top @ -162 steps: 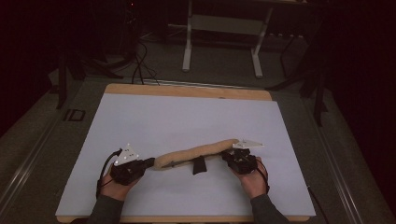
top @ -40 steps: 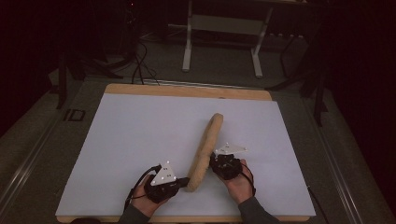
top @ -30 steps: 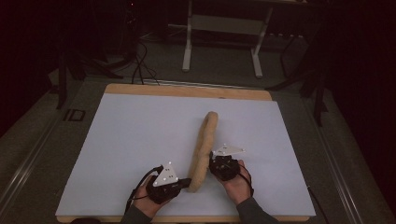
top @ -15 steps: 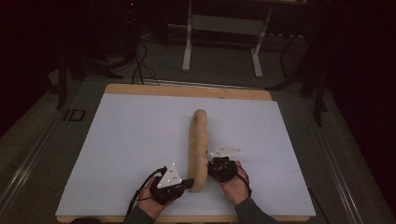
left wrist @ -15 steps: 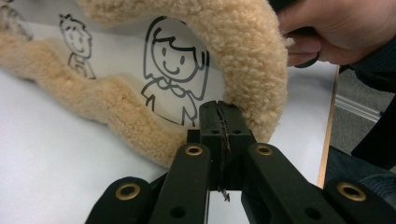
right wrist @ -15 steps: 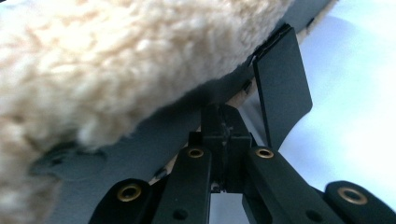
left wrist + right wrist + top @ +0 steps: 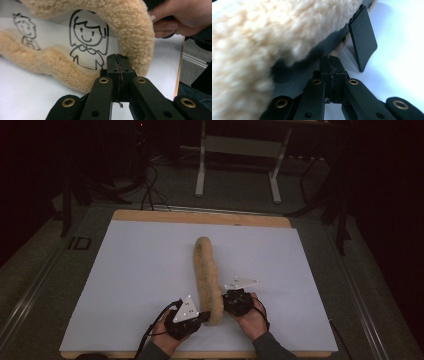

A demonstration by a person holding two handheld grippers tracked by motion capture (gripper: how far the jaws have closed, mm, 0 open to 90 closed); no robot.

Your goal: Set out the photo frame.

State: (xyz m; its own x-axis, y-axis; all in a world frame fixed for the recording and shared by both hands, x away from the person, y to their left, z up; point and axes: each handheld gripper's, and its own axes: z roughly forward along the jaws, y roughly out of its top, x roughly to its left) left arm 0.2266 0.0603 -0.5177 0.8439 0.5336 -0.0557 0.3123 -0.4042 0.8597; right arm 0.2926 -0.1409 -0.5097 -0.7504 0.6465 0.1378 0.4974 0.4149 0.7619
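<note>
Fleece roll [image 7: 208, 275] lies lengthwise near the middle of the white table [image 7: 125, 270], its near end between both grippers. Left gripper [image 7: 199, 316] and right gripper [image 7: 226, 301] each clamp its edge, jaws closed.

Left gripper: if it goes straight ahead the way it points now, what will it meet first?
Most likely the fleece roll. In the left gripper view, the shut left gripper already sits at the roll's curved edge, just in front of its tips. Whether it already touches is unclear.
</note>
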